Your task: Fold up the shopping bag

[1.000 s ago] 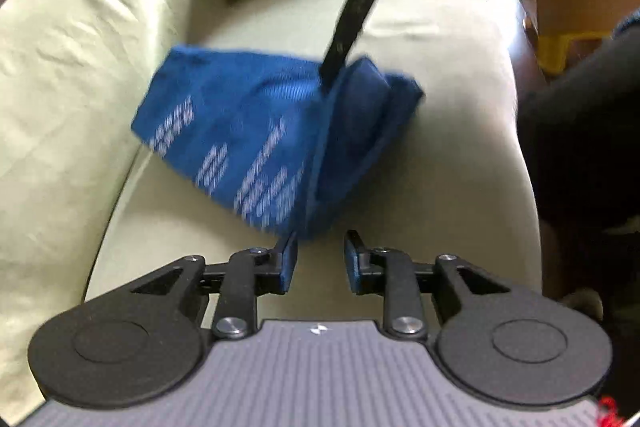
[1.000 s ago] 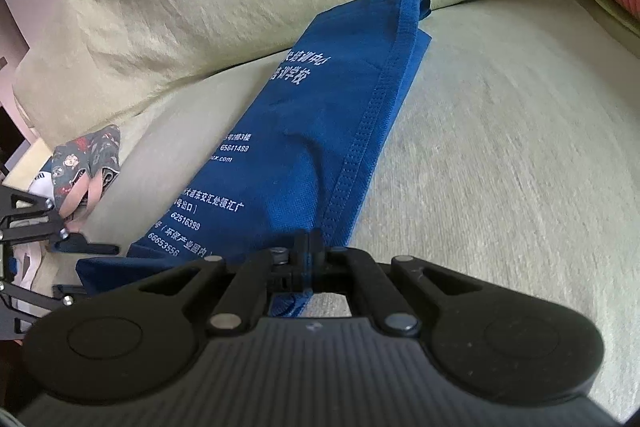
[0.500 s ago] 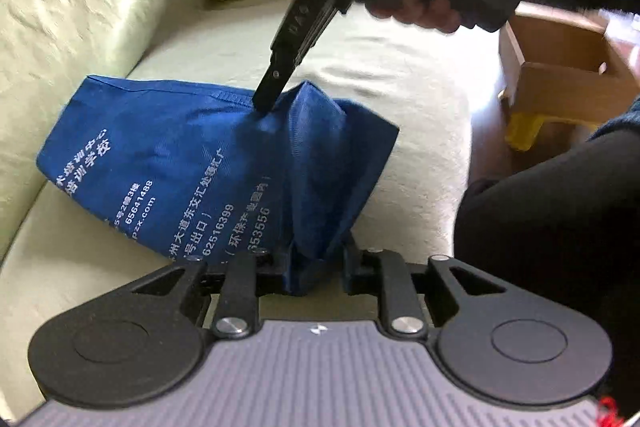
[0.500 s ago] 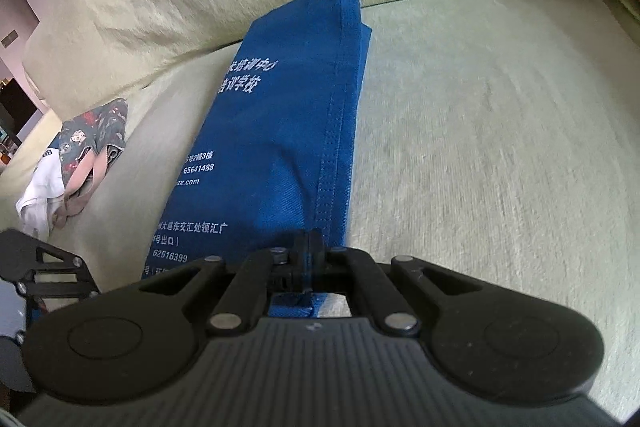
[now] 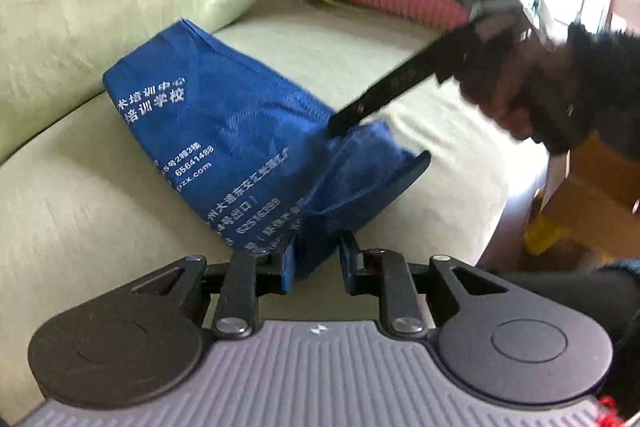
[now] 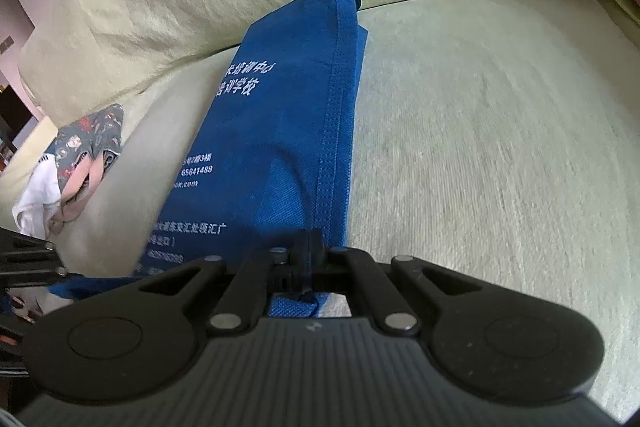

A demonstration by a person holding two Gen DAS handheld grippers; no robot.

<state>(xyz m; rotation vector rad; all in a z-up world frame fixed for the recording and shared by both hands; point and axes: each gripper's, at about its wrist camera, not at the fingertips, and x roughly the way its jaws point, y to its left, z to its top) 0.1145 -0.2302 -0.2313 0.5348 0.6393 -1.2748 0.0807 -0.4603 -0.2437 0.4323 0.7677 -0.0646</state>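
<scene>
Right wrist shows right claw [image 6: 308, 255] pinching blue bag [image 6: 276, 131]; left wrist shows left claw [image 5: 316, 259] parted around it

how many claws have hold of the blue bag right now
1, going by the pictures. The right claw is shut on the blue bag's stitched edge. The left claw is open around a bunched corner, not clamping it.

blue bag [image 6: 280, 131] | white print: "培训学校", "65641488", ".com" | lower lines probably Chinese, blurred

Blue bag [image 5: 240, 147] on sofa cushion [image 5: 80, 207]; left gripper [image 5: 316, 259] fingers [image 5: 286, 261] apart around bag corner.
</scene>
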